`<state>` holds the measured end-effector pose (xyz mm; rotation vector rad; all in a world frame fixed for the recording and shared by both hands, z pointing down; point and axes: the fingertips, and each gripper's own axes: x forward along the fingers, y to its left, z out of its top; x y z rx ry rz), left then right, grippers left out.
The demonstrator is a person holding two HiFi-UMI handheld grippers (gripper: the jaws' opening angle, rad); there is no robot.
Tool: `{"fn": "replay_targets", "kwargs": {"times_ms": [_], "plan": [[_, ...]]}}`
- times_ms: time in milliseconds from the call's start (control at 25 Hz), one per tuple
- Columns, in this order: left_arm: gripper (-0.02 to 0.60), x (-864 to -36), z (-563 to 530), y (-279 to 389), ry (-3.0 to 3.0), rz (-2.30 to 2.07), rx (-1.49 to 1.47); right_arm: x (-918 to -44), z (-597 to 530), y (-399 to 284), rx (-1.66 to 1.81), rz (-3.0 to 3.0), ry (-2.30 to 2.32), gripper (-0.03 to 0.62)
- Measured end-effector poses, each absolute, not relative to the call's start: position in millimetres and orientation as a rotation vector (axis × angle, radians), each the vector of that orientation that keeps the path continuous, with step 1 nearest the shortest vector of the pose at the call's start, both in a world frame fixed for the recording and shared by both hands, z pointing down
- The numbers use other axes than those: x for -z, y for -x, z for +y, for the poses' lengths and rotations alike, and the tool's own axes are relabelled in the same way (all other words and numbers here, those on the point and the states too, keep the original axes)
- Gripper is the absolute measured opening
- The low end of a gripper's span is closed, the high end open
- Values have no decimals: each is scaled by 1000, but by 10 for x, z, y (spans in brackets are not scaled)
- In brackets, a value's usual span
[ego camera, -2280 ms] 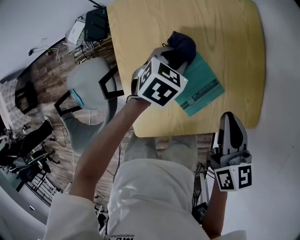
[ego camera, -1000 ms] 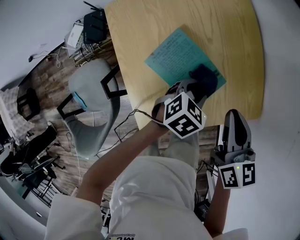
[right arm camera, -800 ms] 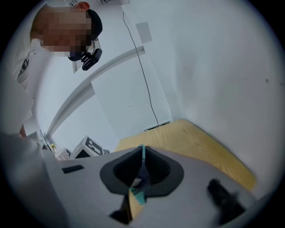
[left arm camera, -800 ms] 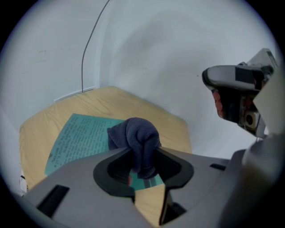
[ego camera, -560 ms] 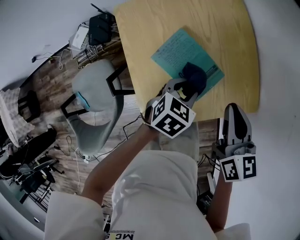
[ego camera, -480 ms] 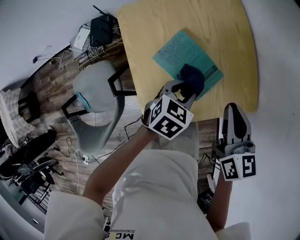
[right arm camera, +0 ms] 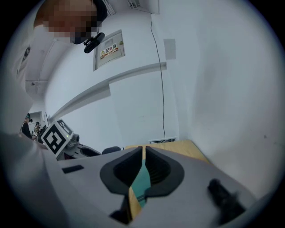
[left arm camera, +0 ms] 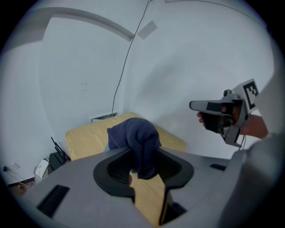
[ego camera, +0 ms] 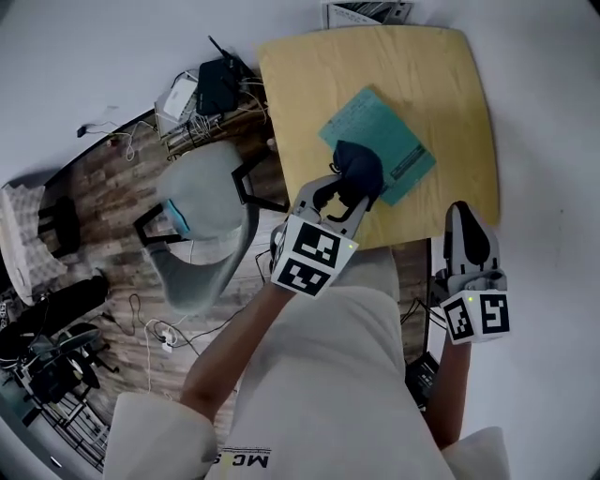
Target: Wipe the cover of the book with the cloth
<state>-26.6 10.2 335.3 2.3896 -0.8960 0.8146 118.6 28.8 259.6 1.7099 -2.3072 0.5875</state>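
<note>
A teal book [ego camera: 384, 141] lies flat on the light wooden table [ego camera: 441, 75]. My left gripper [ego camera: 345, 193] is shut on a dark blue cloth [ego camera: 356, 166], which rests bunched on the book's near left edge. In the left gripper view the cloth [left arm camera: 133, 136] bulges up from between the jaws of the left gripper [left arm camera: 143, 155]. My right gripper [ego camera: 460, 216] hangs off the table's near right side, shut with nothing in it. Through the thin slit of the right gripper [right arm camera: 142, 152] a strip of the teal book [right arm camera: 141, 179] shows.
A grey chair [ego camera: 202, 225] stands left of the table. A black box and cables [ego camera: 217, 86] lie on the wooden floor beyond it. Printed sheets [ego camera: 367, 11] sit past the table's far edge. White wall [left arm camera: 187, 58] rises behind the table.
My left gripper has dragged the cloth from the book's near right corner across to its near left edge. The right gripper has stayed beside the table. The head view has shifted.
</note>
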Motion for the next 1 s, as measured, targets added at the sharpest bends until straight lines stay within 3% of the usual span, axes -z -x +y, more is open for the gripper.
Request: {"fn": "replay_targets", "kwargs": {"times_ms": [560, 1000], "plan": [[153, -2173, 200, 1162, -2459, -1209, -530, -1935, 428, -1005, -358, -2385, -1690, 35], [153, -2211, 513, 1431, -2422, -1226, -525, -1849, 476, -667, -261, -2419, -1554, 34]]}}
